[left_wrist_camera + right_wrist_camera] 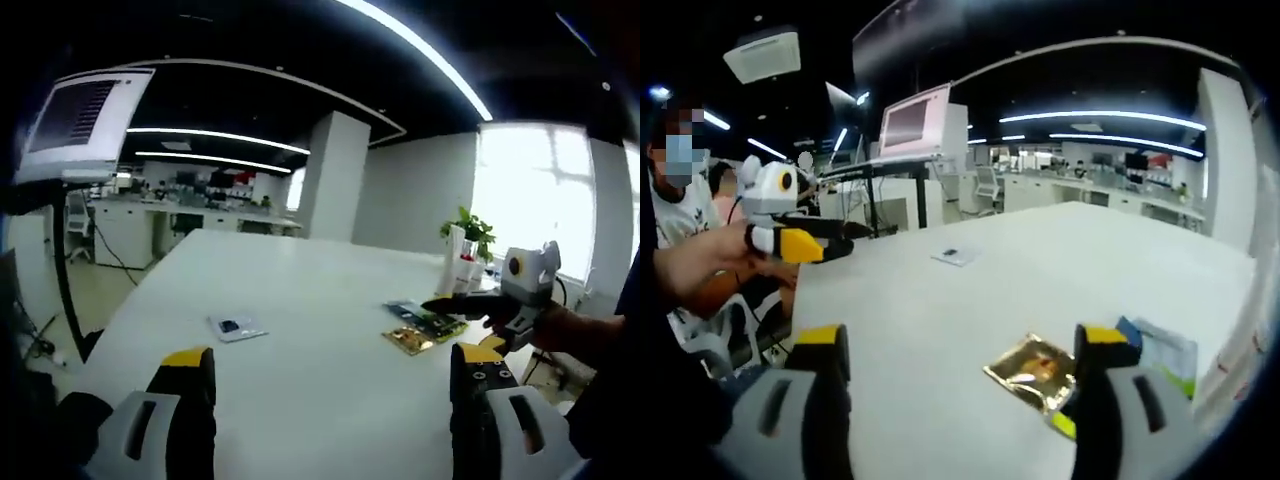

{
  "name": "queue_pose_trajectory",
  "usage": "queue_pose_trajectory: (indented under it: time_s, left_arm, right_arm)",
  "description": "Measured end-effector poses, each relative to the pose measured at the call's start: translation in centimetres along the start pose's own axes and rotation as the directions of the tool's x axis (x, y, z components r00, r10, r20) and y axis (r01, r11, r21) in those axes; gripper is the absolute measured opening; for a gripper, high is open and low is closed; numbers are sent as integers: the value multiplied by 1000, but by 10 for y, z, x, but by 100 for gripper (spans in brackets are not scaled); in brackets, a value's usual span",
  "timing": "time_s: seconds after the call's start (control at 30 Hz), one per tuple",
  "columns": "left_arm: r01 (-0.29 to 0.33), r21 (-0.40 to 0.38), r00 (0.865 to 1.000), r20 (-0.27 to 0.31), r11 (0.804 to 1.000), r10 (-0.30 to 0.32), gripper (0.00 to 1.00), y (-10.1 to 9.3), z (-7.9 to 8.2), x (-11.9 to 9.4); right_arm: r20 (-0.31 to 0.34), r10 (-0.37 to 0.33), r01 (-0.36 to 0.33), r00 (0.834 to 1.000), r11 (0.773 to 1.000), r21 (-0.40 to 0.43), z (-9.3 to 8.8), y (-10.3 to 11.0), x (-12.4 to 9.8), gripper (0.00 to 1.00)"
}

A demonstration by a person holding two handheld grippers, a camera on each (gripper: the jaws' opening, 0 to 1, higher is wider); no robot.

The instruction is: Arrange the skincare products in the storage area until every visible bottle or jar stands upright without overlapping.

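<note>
Skincare items here are flat sachets, not bottles or jars: a gold foil sachet (1032, 372) lies flat on the white table (970, 300), just beside a green-and-white packet (1165, 352) and a blue-edged one; in the left gripper view the same cluster sits at the table's far right (425, 326), gold sachet (408, 341) nearest. A small clear packet with a dark square (235, 326) lies well apart, mid-table (955, 256). No upright container visible; a potted plant (468, 232) stands at the table's far edge

Right gripper (965, 400): jaws spread wide, holding nothing, gold sachet near its right jaw. Left gripper (330, 400): jaws parted, nothing between them, over bare table

Likely step: approach to the sachet cluster, nothing yet grasped

Risks: thin foil lying flush on the smooth top gives the jaws no edge, so it may slide or crumple instead of lifting; the packets touch or overlap, so pinching one may drag its neighbour; the cluster lies near the table edge, so a shove could push one off and out of view
</note>
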State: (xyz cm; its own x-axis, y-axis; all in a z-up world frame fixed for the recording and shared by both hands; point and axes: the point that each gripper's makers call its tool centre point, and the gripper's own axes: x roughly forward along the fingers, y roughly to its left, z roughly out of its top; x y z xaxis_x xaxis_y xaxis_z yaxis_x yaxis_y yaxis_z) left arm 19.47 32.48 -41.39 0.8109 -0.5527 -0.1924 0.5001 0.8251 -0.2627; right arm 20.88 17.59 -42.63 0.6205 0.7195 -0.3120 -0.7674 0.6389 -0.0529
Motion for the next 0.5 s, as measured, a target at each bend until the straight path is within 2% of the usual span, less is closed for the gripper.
queue_pose_trajectory:
  time_s: [0.03,0.07,0.2,0.33,0.4,0.5]
  left_arm:
    - [9,-18,1000,4,1000,-9,100,-1,1,-1]
    - [40,-33,999,31,999,-39,100,-5,7,-1]
    - [44,-40,997,67,998,-41,100,-1,15,-5]
    - [45,-61,999,34,997,-43,100,4,8,-3]
    - [101,-113,995,20,988,-100,100,-5,5,-2]
    - [100,-81,995,29,992,-98,100,-6,7,-1]
  right_arm:
    - [-5,2,-2,1000,1000,-3,1,0,3,92]
    - [-8,8,-8,1000,1000,-6,3,2,5,91]
    - [-22,20,-21,1000,999,-39,8,5,14,87]
    - [-29,4,-5,1000,999,-46,13,0,23,86]
    - [-37,-10,9,999,1000,-23,14,-5,28,86]
    - [-25,-12,13,1000,1000,27,19,-10,39,85]
